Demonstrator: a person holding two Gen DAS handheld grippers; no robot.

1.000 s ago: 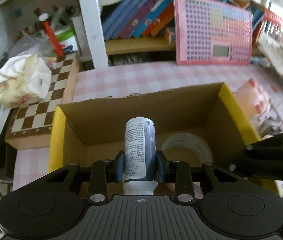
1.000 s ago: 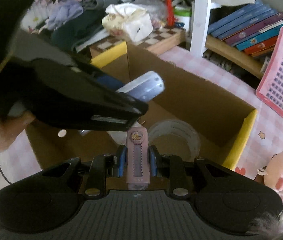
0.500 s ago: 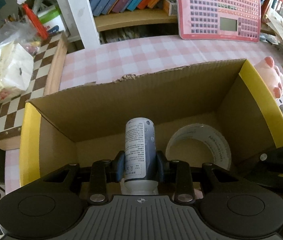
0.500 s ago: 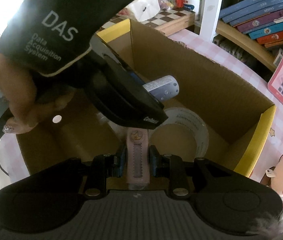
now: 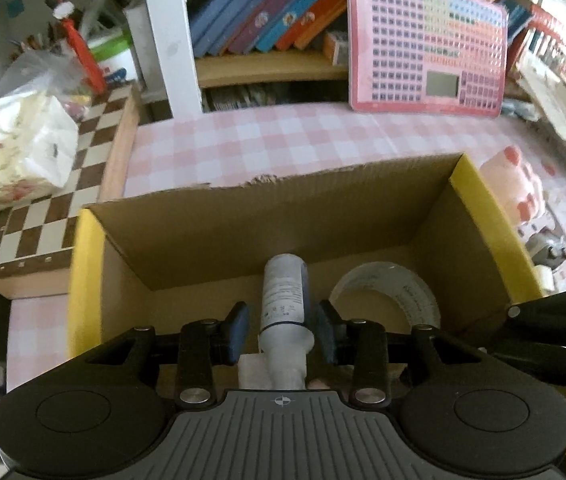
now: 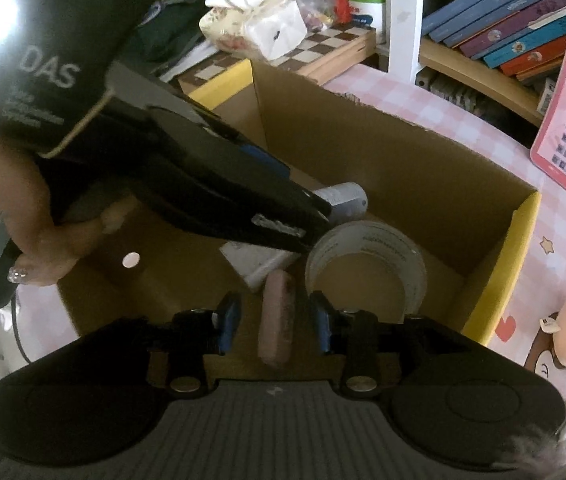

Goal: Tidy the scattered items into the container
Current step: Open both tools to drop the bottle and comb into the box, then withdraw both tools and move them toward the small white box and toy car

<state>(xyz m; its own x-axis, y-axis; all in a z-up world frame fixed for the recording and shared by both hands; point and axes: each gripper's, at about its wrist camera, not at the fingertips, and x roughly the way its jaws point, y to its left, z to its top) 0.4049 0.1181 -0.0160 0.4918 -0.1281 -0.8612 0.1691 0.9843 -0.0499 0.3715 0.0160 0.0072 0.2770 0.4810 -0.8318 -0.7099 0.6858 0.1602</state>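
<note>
pink checked cloth (image 5: pixel 267 140) covers the table, and it is crowded at every edge: a chessboard (image 5: pixel 67 188) with a tissue pack (image 5: pixel 15 152) on it stands just beside the left end of the box, a shelf of books (image 5: pixel 267 12) and a pink keyboard toy (image 5: pixel 427 40) leaning on it close the far side, and a pink plush (image 5: pixel 519 188) lies near the right end. bare cloth is open only between the far wall of the box and the shelf. in the middle stands the open cardboard box (image 5: pixel 267 216), brown inside with yellow end flaps, its far rim torn at one spot. on its floor a tape roll (image 5: pixel 387 292) stands on edge in the right half, and a white flat thing (image 6: pixel 259 264) lies near the middle. the left gripper (image 5: pixel 281 326) points down into the box; its jaws have just been opening, and the bottle (image 5: pixel 285 292) is between the blue pads with a gap on each side, so it is released. the right gripper (image 6: pixel 275 320) hangs over the near side of the box; its jaws have just been opening too, and the pink case (image 6: pixel 277 320) is between the pads without touching them, blurred. a hand (image 6: pixel 23 216) holds the left tool from the left, above the box.
</note>
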